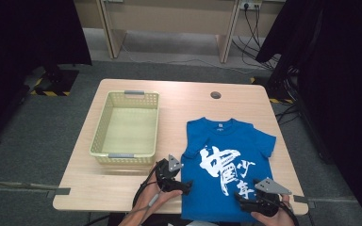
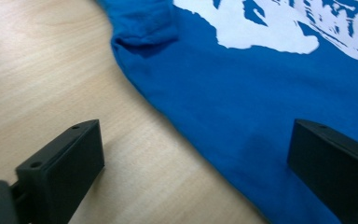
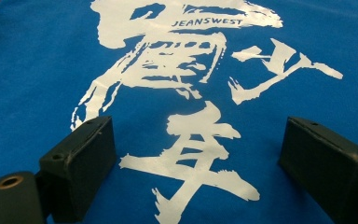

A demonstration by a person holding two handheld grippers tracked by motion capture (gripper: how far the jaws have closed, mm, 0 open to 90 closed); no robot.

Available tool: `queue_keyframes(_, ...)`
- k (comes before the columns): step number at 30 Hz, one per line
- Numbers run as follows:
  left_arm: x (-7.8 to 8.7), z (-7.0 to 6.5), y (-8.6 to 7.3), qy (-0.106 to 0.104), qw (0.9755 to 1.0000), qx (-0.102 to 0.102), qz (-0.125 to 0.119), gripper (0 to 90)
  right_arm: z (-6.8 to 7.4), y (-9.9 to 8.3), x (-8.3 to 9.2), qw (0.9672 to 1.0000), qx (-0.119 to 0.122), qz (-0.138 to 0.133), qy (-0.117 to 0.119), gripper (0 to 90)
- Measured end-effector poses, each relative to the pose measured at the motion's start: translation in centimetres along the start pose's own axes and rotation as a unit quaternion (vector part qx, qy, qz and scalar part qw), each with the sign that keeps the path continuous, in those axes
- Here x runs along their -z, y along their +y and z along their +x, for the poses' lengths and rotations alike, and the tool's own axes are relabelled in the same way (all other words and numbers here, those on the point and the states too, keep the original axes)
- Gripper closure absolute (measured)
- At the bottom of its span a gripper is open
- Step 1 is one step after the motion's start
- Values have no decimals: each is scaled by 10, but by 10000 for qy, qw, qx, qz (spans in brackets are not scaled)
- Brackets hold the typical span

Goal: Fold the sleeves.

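A blue T-shirt (image 1: 245,136) with a white printed design lies flat, front up, on the right half of the wooden table (image 1: 118,190), its hem at the near edge. My left gripper (image 1: 187,188) stands open at the shirt's left side edge. In the left gripper view (image 2: 196,163) one jaw is over bare wood and the other over the blue cloth (image 2: 242,93), with a short sleeve farther off. My right gripper (image 1: 240,200) is open low over the shirt's lower right. In the right gripper view (image 3: 196,163) its jaws straddle the white print (image 3: 200,154), with nothing pinched.
A pale yellow-green plastic basket (image 1: 100,134) stands on the left half of the table, with nothing in it. A round cable hole (image 1: 215,95) is near the far edge. Dark curtains hang at both sides, and cables run along the floor at the right.
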State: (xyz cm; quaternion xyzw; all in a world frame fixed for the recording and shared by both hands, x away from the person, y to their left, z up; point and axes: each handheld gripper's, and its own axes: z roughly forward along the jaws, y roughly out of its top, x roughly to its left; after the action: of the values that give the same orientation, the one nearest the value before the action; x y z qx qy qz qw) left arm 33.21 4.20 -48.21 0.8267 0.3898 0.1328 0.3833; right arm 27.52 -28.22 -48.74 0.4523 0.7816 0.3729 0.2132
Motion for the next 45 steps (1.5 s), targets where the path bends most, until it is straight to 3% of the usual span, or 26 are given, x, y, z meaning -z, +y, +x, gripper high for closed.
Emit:
queue_keyframes(8,4,-7,-6,84,9996,-268,92,22,0,0,0,10000,0,0,-3,105)
queue_keyframes(23,5,-7,-7,179,9995,-232,129,2,-6,6,1,9999,-104,-42,-31,103)
queue_keyframes(27,5,-7,-7,182,9995,-235,134,0,-15,12,1,9996,-161,-167,-140,95)
queue_keyframes(45,5,-7,-7,183,9995,-235,135,0,-68,40,-9,9957,-585,-144,-700,134)
